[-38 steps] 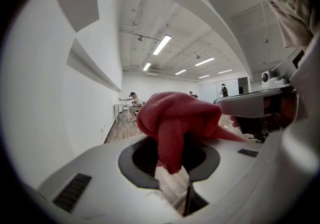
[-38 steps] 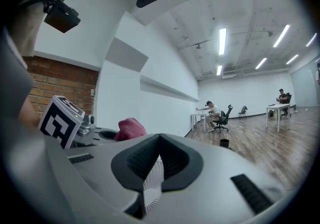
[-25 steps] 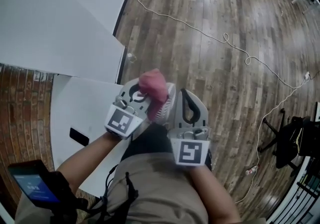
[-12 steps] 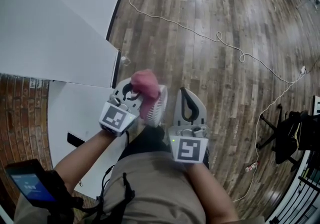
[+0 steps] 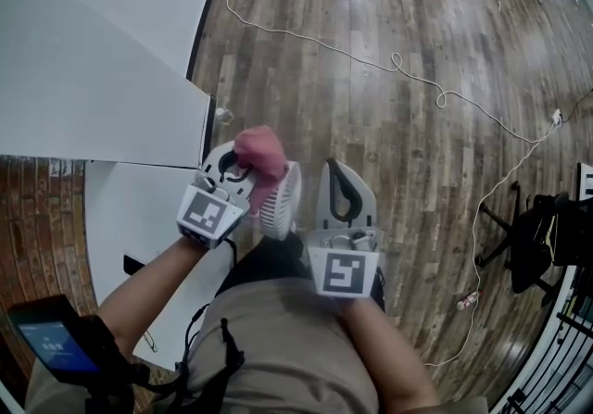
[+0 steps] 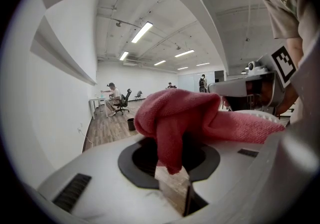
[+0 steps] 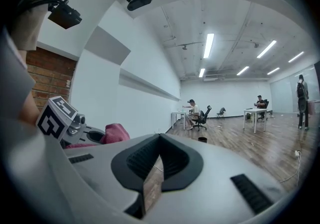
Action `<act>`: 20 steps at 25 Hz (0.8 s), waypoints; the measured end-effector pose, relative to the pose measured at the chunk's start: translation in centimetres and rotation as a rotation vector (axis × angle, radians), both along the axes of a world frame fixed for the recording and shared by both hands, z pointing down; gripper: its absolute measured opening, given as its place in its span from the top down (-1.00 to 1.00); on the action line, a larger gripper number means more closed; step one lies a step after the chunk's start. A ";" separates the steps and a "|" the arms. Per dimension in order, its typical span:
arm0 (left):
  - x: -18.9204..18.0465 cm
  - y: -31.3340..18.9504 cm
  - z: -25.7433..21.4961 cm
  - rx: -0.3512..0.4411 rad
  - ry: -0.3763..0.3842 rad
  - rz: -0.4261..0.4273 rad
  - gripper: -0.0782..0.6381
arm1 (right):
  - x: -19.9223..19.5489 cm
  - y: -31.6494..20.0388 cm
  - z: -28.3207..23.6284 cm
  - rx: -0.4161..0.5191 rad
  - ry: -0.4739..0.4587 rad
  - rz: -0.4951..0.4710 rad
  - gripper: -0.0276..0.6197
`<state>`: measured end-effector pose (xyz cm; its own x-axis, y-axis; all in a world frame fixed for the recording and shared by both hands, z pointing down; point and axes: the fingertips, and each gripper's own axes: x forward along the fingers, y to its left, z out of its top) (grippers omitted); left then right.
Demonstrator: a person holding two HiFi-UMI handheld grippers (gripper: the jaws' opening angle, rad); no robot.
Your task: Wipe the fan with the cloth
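Currently the left gripper point(image 5: 239, 162) pinches a bunched cloth point(image 5: 262, 155) that is pink, soft and nubby. Its loose end lies on the top edge of the fan point(image 5: 281, 202). The fan is a round white plastic grille with fine slats, on edge between the two grippers, above the person's lap. Right gripper point(image 5: 335, 173) has its jaws pressed together with nothing between them. Can't tell what supports the fan. Wood-plank floor point(image 5: 371, 125) below.
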<state>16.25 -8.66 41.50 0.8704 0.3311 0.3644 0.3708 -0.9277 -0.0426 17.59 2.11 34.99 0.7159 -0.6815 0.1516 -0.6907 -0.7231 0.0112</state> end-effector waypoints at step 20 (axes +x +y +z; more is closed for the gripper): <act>1.0 -0.5 -0.3 -0.050 0.025 -0.025 0.54 | 0.4 -1.6 -1.7 0.132 0.013 -0.119 0.92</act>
<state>17.27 -9.12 41.17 0.8873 0.3264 0.3258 0.3467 -0.9380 -0.0045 17.97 0.48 33.25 0.6303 -0.7750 0.0461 -0.7719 -0.6320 -0.0689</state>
